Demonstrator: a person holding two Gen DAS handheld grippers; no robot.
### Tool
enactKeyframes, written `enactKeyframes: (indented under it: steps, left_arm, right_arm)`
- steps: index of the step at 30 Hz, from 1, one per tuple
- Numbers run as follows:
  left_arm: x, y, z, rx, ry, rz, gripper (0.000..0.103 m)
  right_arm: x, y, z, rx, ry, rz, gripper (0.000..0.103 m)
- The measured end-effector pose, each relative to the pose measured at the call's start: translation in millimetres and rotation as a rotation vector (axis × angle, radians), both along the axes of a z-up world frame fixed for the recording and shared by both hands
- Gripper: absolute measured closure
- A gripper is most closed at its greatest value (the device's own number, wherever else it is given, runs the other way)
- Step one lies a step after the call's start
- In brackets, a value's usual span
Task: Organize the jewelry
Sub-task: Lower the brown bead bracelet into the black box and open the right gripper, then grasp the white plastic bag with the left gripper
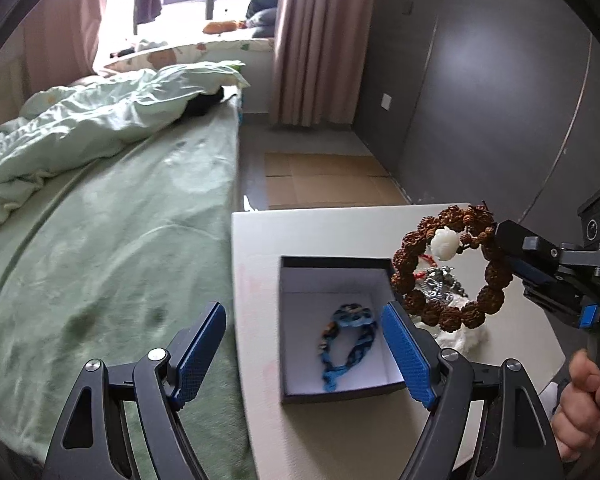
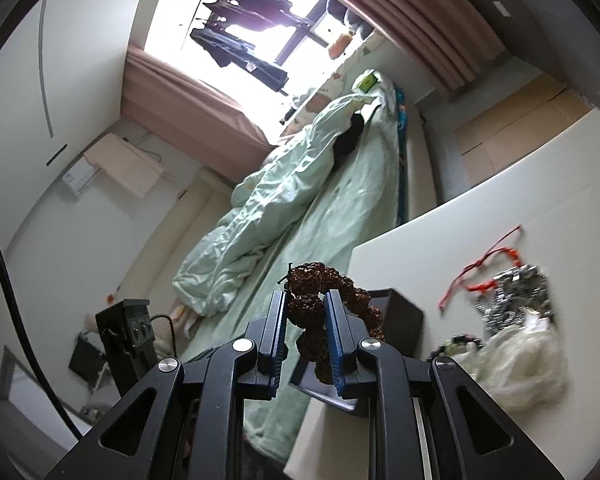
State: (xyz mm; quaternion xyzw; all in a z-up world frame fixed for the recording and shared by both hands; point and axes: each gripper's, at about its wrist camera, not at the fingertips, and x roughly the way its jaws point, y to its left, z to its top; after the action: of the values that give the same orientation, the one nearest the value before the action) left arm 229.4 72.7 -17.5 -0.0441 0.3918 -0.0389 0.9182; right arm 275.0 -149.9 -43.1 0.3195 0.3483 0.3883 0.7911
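Observation:
An open dark box (image 1: 342, 264) with a white inside sits on the white table (image 1: 260, 240); a blue braided bracelet (image 1: 350, 338) lies in it. My right gripper (image 1: 496, 236) is shut on a brown bead bracelet (image 1: 418, 256) with a white carved bead, held in the air to the right of the box. In the right wrist view the beads (image 2: 310, 306) sit between the pads of that gripper (image 2: 306, 316), with the box (image 2: 402, 320) behind. My left gripper (image 1: 304, 344) is open and empty, low in front of the box.
More jewelry lies right of the box: a silver chain piece (image 2: 512, 296), a red cord (image 2: 476, 264) and a white cloth (image 2: 516, 364). A bed with green bedding (image 1: 112, 208) borders the table's left edge. A grey wardrobe (image 1: 480, 92) stands at the right.

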Motion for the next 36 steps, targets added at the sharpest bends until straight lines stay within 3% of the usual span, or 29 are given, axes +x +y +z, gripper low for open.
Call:
enactKeyframes:
  steps: [6, 9, 11, 12, 13, 18, 21, 25, 36]
  left_arm:
    - [-12, 16, 2, 0.001, -0.005, 0.036, 0.022]
    - [-18, 25, 3, -0.002, -0.007, 0.054, 0.022]
    - [-24, 30, 6, -0.005, -0.014, 0.068, 0.022]
    - [-24, 32, 7, -0.007, -0.018, 0.071, 0.022]
    - [-27, 34, 9, -0.008, -0.023, 0.077, 0.022]
    - [-37, 34, 16, 0.005, -0.064, 0.088, 0.022]
    - [-39, 27, 19, 0.011, -0.071, 0.082, 0.022]
    - [-39, 15, 23, 0.001, -0.091, 0.051, 0.022]
    - [-28, -42, 23, 0.025, -0.089, -0.059, 0.022]
  right_arm:
    - [0, 23, -4, 0.023, 0.018, 0.047, 0.082]
    - [2, 36, -6, -0.021, 0.031, 0.058, 0.08]
    - [4, 42, -8, -0.085, 0.045, 0.05, 0.056]
    - [5, 43, -10, -0.127, 0.052, 0.031, 0.035]
    - [4, 41, -10, -0.159, 0.052, 0.004, 0.03]
    - [-2, 19, -2, -0.202, 0.01, -0.048, 0.028]
    - [-9, 3, 4, -0.263, -0.02, -0.093, 0.014]
    - [-15, -19, 10, -0.306, -0.044, -0.134, 0.011]
    - [-12, -80, -6, -0.353, 0.06, -0.189, 0.01]
